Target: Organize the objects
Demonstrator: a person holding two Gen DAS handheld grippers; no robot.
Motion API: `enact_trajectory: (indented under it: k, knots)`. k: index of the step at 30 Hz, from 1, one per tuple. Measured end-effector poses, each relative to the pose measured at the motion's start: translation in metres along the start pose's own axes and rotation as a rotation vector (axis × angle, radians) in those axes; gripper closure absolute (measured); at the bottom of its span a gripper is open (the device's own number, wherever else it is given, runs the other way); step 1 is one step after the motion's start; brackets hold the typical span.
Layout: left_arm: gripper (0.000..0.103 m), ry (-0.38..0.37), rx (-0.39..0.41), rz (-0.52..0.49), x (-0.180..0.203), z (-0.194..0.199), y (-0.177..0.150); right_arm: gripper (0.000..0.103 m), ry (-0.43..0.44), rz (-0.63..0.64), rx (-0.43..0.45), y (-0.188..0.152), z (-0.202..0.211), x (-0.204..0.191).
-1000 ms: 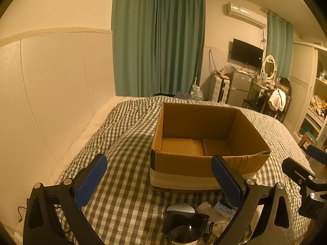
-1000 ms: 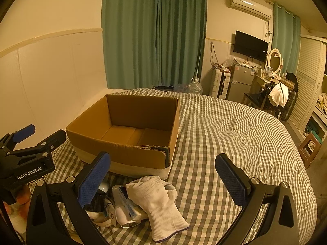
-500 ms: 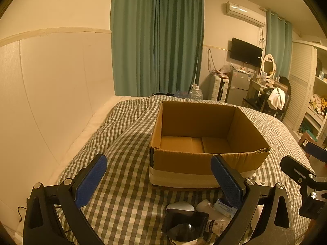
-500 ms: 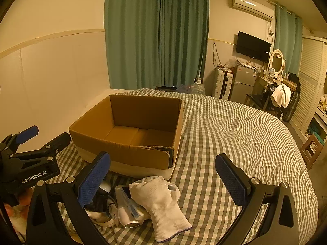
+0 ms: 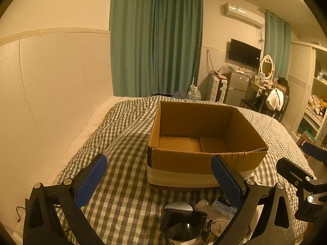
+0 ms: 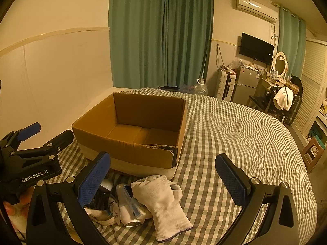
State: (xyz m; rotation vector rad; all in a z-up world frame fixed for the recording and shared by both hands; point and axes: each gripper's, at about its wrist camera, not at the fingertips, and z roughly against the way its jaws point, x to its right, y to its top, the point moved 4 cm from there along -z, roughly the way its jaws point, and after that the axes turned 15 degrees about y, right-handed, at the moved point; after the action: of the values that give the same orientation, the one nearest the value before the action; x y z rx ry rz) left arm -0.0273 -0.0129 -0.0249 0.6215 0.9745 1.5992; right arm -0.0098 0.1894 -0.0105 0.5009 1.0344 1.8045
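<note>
Little change over the last second: both views drawn slightly back from box point(image 5: 204, 140), empty on the bed point(image 6: 235, 134). Left gripper point(image 5: 159, 179) and right gripper point(image 6: 163, 175): jaws wide, holding nothing. Glove point(image 6: 163, 196) and clutter untouched at near edge; sorting not begun.

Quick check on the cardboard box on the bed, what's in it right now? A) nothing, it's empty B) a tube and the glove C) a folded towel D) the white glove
A: the cardboard box shows only its bare floor in both wrist views, while the white glove lies on the bedspread in front of it.
</note>
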Motion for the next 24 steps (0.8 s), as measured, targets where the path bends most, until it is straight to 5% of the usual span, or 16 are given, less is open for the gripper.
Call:
enact_trajectory:
  k: [24]
  knots:
    - [0.000, -0.023, -0.010, -0.006, 0.0022, -0.0008, 0.0018, 0.000, 0.017, 0.009, -0.005, 0.0002, -0.0013, -0.0035]
